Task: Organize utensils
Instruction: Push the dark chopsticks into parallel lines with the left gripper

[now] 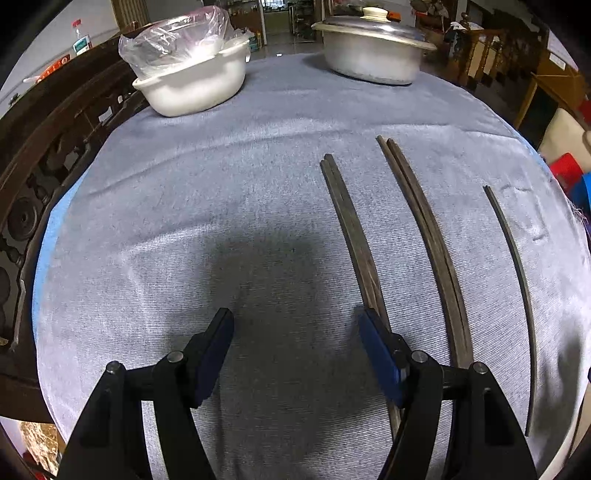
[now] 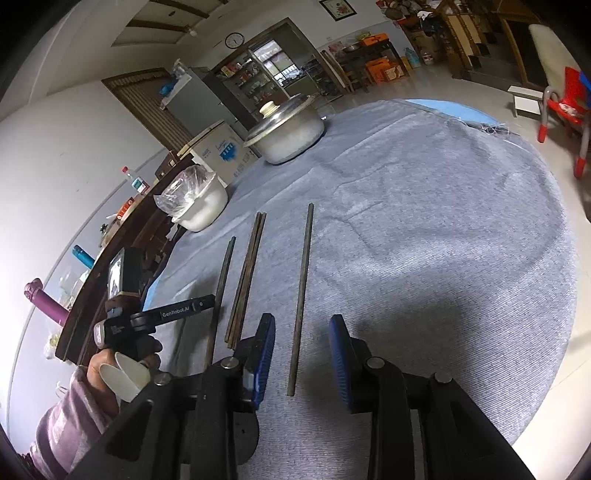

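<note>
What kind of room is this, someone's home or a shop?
Most likely a home dining area. A cloth-covered round table holds a lidded metal pot, a white bowl and chopsticks. Behind it stand a fridge, stocked shelves and a wall clock.

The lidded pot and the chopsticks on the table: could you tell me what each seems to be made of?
The pot looks like dull, unpolished metal, perhaps aluminium: pale grey with a soft, matte sheen. Its lid knob is cream, possibly plastic or ceramic. The chopsticks look like dark wood, with a faint streaky grain and no gloss, though dark bamboo cannot be ruled out.
</note>
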Demonstrator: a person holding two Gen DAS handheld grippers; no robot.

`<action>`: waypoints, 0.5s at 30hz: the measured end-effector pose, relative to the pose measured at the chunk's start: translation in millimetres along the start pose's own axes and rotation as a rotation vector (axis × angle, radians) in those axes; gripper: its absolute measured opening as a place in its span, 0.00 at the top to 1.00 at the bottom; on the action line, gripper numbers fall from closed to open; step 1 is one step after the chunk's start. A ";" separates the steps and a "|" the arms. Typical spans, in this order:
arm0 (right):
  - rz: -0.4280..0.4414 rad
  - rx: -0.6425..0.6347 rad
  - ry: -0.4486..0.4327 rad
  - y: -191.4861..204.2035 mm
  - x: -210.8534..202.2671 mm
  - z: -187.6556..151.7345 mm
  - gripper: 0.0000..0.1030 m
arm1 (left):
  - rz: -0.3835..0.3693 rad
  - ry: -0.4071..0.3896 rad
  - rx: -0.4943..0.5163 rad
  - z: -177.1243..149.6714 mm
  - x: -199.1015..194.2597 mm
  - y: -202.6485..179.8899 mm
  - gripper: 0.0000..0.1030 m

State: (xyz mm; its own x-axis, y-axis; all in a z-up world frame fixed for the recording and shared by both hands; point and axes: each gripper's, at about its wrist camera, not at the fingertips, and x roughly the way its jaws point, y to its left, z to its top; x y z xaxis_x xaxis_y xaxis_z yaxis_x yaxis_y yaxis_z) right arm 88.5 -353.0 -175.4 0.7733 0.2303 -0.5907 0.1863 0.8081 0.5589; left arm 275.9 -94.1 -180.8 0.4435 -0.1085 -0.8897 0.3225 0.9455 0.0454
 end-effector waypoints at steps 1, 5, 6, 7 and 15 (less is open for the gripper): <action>0.001 0.001 -0.003 -0.5 -0.7 -0.1 0.60 | -0.001 -0.006 0.002 0.1 -1.4 -1.5 0.31; 0.009 0.001 -0.006 -1.4 -1.0 -0.3 0.56 | -0.011 -0.009 0.003 3.7 -1.9 -6.5 0.31; 0.009 -0.003 -0.004 -1.0 -0.6 -0.6 0.56 | -0.011 -0.012 0.003 4.7 -1.8 -7.3 0.31; 0.009 -0.005 -0.004 -0.5 0.0 -0.8 0.56 | -0.014 -0.016 0.001 6.1 -1.8 -7.1 0.31; 0.010 0.005 0.011 -4.0 7.1 -2.7 0.56 | -0.027 -0.026 -0.005 12.7 -2.7 -8.7 0.31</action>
State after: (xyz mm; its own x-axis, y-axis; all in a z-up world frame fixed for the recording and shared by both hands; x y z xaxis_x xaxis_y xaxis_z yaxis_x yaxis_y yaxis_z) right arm 91.6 -353.1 -183.4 0.7686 0.2442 -0.5913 0.1817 0.8029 0.5678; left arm 282.5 -106.0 -173.0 0.4563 -0.1423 -0.8784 0.3305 0.9436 0.0187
